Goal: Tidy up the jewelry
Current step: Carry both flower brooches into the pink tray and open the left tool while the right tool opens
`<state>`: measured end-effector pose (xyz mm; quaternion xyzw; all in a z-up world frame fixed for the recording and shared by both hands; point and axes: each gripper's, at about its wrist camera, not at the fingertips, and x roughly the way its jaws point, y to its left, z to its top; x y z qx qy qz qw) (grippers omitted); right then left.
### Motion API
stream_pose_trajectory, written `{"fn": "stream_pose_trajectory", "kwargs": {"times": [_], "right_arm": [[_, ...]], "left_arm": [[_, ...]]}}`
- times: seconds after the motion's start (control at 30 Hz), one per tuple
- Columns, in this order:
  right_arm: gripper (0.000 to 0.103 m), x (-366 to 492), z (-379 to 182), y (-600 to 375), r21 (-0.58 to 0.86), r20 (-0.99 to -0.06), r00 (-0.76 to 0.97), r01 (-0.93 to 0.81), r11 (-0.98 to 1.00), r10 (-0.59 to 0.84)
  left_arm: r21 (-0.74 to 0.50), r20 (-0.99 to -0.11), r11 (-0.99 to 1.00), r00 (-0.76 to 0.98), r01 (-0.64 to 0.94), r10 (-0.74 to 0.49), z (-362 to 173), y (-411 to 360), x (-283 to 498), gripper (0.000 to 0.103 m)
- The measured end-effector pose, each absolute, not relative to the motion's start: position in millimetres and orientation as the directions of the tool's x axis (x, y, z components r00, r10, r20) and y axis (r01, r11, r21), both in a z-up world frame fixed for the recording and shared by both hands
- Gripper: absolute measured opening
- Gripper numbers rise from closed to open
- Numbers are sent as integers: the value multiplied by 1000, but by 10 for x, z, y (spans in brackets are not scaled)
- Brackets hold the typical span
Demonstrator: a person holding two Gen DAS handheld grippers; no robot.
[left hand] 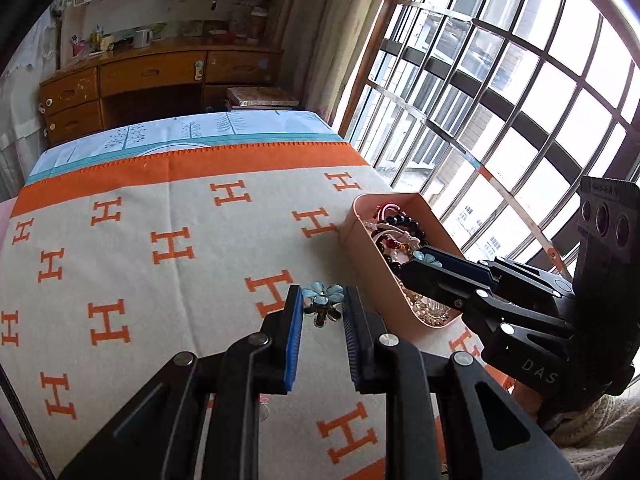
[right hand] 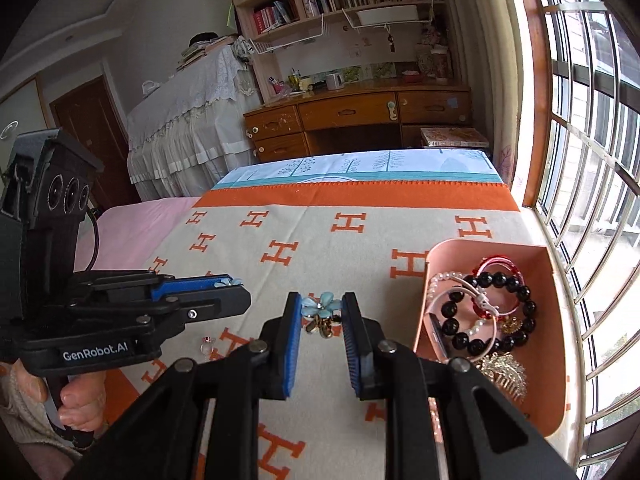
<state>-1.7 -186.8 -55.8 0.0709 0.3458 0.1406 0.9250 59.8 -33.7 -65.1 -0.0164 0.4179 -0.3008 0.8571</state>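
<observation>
Editor: Grippers first. What is each one doing?

Photographer: Left gripper (left hand: 320,300) is clamped on a blue flower (left hand: 322,294), its blue pads pressing the petals from both sides. Right gripper (right hand: 320,300) is clamped the same way on a second flower (right hand: 320,306).

Editor: Where are they?

Photographer: Both are held above an H-patterned blanket (right hand: 360,248), side by side and apart. A hand (right hand: 80,404) grips the left tool's handle.

Editor: And the rest of the jewelry?

Photographer: It lies in a pink box (right hand: 556,320) on the blanket by the window (right hand: 592,160), to the right of both grippers. Inside it are a black bead bracelet (right hand: 492,312), red rings, pearls and a gold comb (right hand: 504,372), all piled together.

Editor: Is the right gripper over the box?

Photographer: Its own camera shows the second flower over blanket, just left of the box. From the left camera its tip overlaps the box's rim, so I cannot tell.
</observation>
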Motion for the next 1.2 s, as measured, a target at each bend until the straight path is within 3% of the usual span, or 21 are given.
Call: {"fn": "stream_pose_trajectory", "kwargs": {"times": [0.27, 0.5, 1.07, 1.17, 1.2], "right_arm": [[20, -182, -496, -2471, 221, -572, 794, -90, 971, 204], [20, -76, -739, -2865, 225, -617, 777, 26, 974, 122], [21, 194, -1083, -2994, 133, -700, 714, 75, 988, 40], [22, 190, -1095, -3010, 147, -702, 710, 79, 986, 48], [23, 183, -1094, -3011, 152, -700, 712, 79, 985, 52]], "left_arm": [[-256, -715, 795, 446, 550, -539, -556, -945, 563, 18], [-249, -744, 792, 414, 557, -525, -683, -1361, 792, 18], [-226, -787, 826, 403, 516, -467, -952, -1849, 1531, 18], [-239, -784, 830, 404, 504, -471, -986, -1849, 1542, 32], [-243, -781, 832, 408, 499, -473, -988, -1839, 1535, 44]]}}
